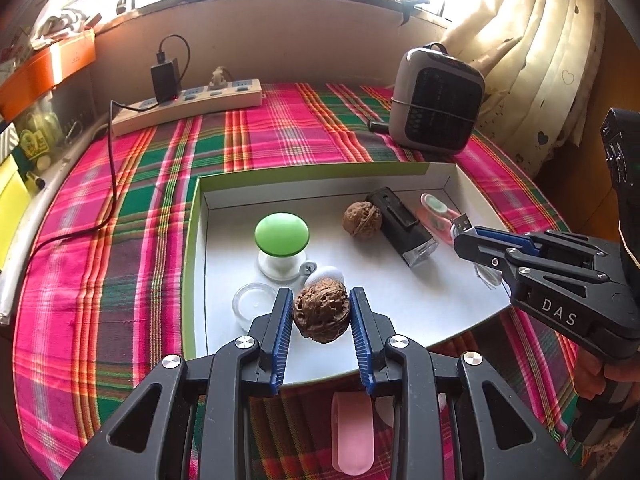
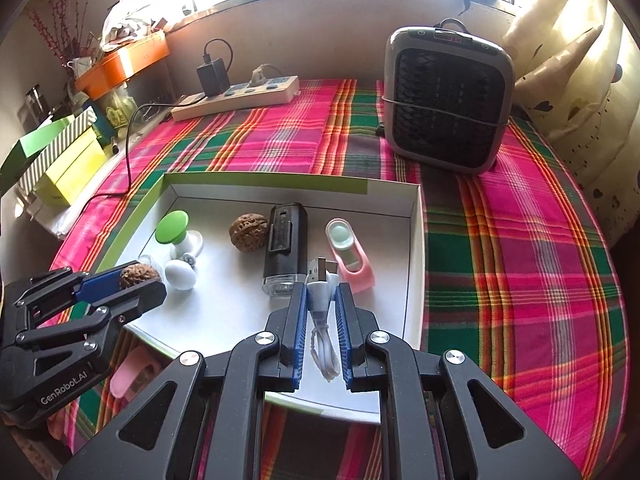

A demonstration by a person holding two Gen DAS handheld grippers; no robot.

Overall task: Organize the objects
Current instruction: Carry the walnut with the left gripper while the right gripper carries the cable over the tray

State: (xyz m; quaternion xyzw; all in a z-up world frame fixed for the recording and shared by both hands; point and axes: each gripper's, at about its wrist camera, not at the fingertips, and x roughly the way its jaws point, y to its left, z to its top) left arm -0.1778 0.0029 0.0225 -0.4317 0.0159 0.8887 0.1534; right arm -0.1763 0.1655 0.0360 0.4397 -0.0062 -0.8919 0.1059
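A shallow white box [image 1: 400, 184] [image 2: 412, 216] with a green rim lies on the plaid cloth. My left gripper [image 1: 320, 300] [image 2: 140, 280] is shut on a brown walnut [image 1: 320, 314] [image 2: 138, 274] over the box's near left part. My right gripper [image 2: 323, 290] [image 1: 466, 240] is shut on a white USB cable [image 2: 322, 304] [image 1: 464, 224] over the box's near right part. In the box lie a second walnut [image 1: 362, 219] [image 2: 248, 233], a black flashlight [image 1: 402, 226] [image 2: 285, 248], a pink item [image 1: 436, 214] [image 2: 350, 256], a green-topped knob [image 1: 282, 242] [image 2: 174, 230], a white egg shape [image 2: 181, 274] and a clear lid [image 1: 254, 304].
A grey fan heater [image 1: 436, 102] [image 2: 448, 98] stands behind the box at the right. A power strip [image 1: 188, 106] [image 2: 236, 96] with a black charger lies at the back left, its cord trailing left. A pink case [image 1: 354, 432] [image 2: 128, 372] lies on the cloth before the box. Boxes stack at the left.
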